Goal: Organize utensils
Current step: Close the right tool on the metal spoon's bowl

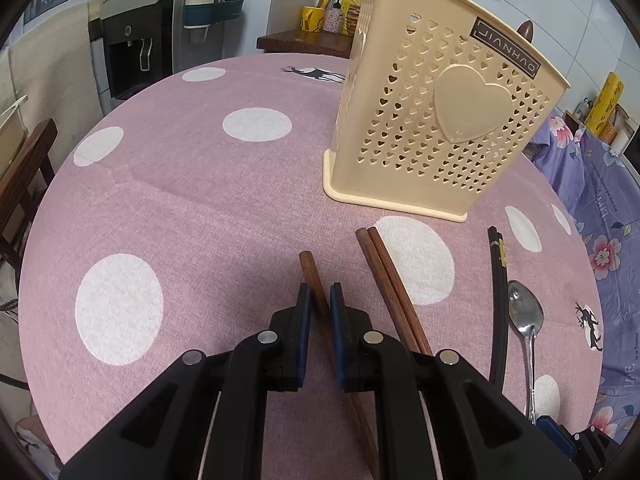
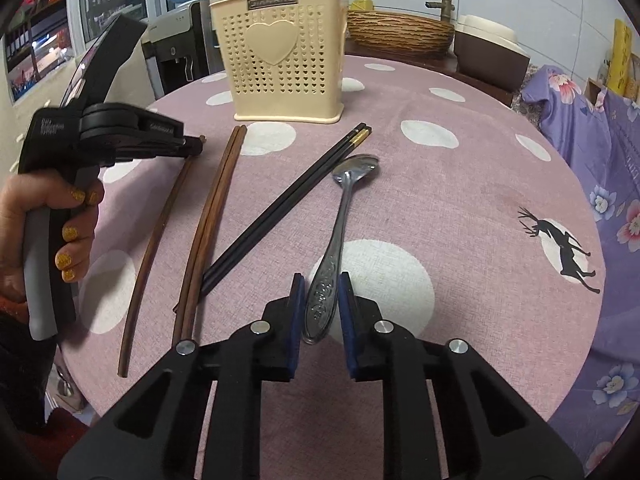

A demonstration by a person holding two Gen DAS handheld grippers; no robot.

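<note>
Two grips are set: the right gripper (image 2: 321, 300) pinches the spoon (image 2: 340, 232) handle on the table, the left gripper (image 1: 319, 304) clamps a single wooden chopstick (image 1: 314, 280). Next likely calls for lifting both into the cream holder (image 2: 282, 56) beyond.

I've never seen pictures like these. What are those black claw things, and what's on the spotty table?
They are hand-held grabbers, each with a camera looking along its two fingers; one picture comes from each. The left gripper is shut on a single brown wooden chopstick. The right gripper pinches the handle of a shiny metal spoon. Also on the pink polka-dot tablecloth lie a pair of brown wooden chopsticks, a black pair of chopsticks and a cream plastic holder with heart holes.
</note>
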